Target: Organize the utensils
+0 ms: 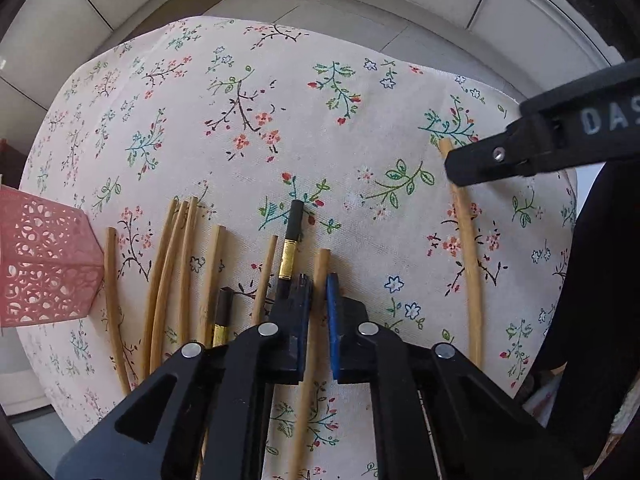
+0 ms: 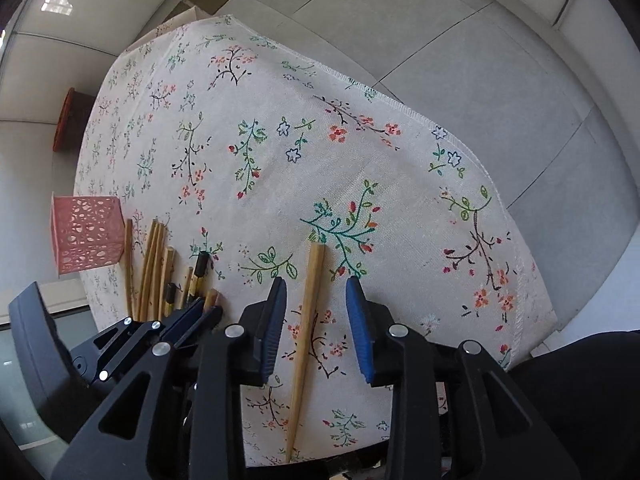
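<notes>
A floral cloth [image 1: 280, 128] covered the table, and the chopsticks lay on it in two lots. Most formed a loose row beside a pink perforated holder [image 1: 44, 264] at the cloth's left edge: pale wooden sticks [image 1: 168, 280] fanned side by side, with two dark, gold-banded ones [image 1: 291, 240] among them.

The left gripper [image 1: 318, 320] pointed straight down into this row. Its jaws were drawn together on one wooden chopstick [image 1: 320, 276], which ran up between the blue pads. The longer dark chopstick lay just beside its left finger, and another wooden stick crowded close on that side, so the pick was hemmed in by neighbours.

Well apart to the right lay a single chopstick [image 2: 308, 304], alone on bare cloth. The right gripper [image 2: 316, 324] stood over it with its jaws apart, one blue pad on either side and neither touching the wood. In the left view, that gripper's black body [image 1: 540, 148] hid part of the lone stick's upper length. In the right view, the left gripper [image 2: 192, 316] sat low at the left, in front of the row.
</notes>
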Action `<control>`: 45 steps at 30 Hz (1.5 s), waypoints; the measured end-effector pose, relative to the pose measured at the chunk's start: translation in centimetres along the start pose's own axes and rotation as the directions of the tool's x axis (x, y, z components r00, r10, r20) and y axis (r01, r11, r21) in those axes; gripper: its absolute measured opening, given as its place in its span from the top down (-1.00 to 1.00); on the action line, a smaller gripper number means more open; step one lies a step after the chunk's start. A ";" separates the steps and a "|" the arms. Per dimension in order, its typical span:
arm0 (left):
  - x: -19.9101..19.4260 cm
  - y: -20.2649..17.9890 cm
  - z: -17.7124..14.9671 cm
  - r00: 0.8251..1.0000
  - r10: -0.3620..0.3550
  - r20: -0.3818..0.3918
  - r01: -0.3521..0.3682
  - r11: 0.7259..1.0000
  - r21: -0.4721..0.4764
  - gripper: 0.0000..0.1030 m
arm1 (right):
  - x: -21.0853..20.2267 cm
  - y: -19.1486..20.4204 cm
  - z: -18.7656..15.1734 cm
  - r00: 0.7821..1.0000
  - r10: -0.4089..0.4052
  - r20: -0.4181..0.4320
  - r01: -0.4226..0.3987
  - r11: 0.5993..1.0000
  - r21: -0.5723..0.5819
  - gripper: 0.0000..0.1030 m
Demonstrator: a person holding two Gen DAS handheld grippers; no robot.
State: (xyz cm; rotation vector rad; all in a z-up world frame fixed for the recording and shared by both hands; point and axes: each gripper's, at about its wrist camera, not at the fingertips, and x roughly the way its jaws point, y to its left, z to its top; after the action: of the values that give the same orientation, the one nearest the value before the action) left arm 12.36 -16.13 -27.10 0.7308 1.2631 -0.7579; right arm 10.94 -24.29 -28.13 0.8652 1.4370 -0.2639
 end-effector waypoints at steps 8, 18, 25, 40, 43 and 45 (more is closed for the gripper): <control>-9.3 3.5 -4.0 0.975 0.020 0.220 0.015 0.987 -0.158 0.88 | 1.2 1.6 0.4 0.999 0.025 0.029 -0.025 1.000 0.015 0.84; -18.0 5.4 -10.4 0.904 0.107 0.415 0.033 0.948 -0.318 0.88 | -5.4 5.5 -5.5 0.969 0.154 0.194 -0.108 0.967 -0.232 0.84; -21.6 6.3 -13.8 0.846 0.150 0.511 0.107 0.892 -0.438 0.88 | -12.5 7.6 -8.8 0.909 0.254 0.331 -0.125 0.923 -0.364 0.84; -31.6 13.0 -11.2 0.675 0.376 0.635 0.139 0.781 -0.609 0.88 | -25.0 15.4 -7.8 0.713 0.447 0.540 -0.091 0.823 -0.561 0.84; -32.3 14.4 -10.1 0.644 0.448 0.620 0.118 0.743 -0.659 0.88 | -25.3 16.9 -6.6 0.690 0.481 0.541 -0.100 0.803 -0.587 0.85; -32.2 15.6 -9.2 0.637 0.468 0.612 0.114 0.729 -0.675 0.88 | -25.4 17.9 -6.0 0.678 0.494 0.544 -0.097 0.794 -0.600 0.85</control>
State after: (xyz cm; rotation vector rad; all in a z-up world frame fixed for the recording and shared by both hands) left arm 15.75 3.13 4.19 -0.0980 0.5542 -0.2945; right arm 13.64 -16.61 2.42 0.4485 0.5775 0.0899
